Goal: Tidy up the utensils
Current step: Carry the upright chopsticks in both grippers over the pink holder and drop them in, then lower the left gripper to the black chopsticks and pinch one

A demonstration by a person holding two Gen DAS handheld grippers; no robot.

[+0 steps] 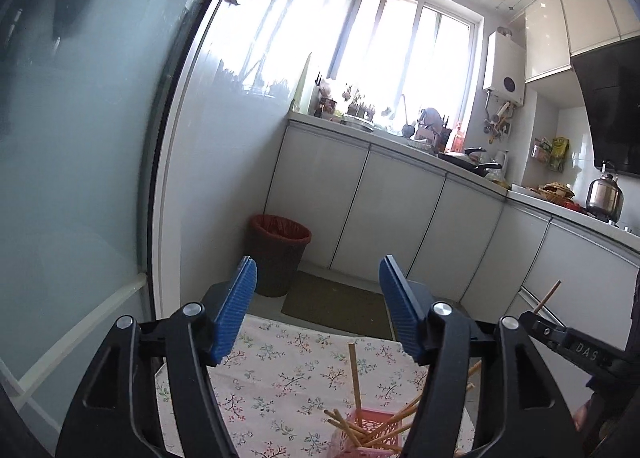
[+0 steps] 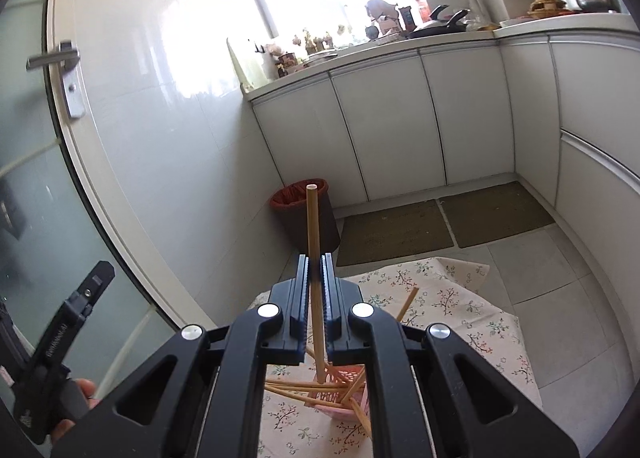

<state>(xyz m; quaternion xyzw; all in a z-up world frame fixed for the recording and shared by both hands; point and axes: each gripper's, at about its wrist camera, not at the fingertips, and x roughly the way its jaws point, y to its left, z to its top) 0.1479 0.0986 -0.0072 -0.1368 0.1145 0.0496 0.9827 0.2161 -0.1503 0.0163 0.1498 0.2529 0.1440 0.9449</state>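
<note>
A pink slotted basket [image 1: 370, 436] stands on a table with a floral cloth [image 1: 280, 374] and holds several wooden chopsticks [image 1: 354, 374] that lean in different directions. My left gripper [image 1: 319, 264] hovers above and behind the basket, open, with nothing between its blue pads. My right gripper [image 2: 315, 262] is shut on a single chopstick [image 2: 312, 217] that stands nearly upright, its lower end down by the basket [image 2: 346, 388]. In the left wrist view the right gripper [image 1: 536, 316] shows at the right edge with that chopstick [image 1: 549, 295] sticking up from it.
A dark waste bin [image 2: 306, 217] with a red liner stands on the floor beyond the table, beside two brown mats [image 2: 394, 232]. White cabinets [image 2: 384, 129] run along the back and right. A frosted glass door [image 1: 72, 161] lies close on the left. A hand [image 2: 82, 390] grips the left tool.
</note>
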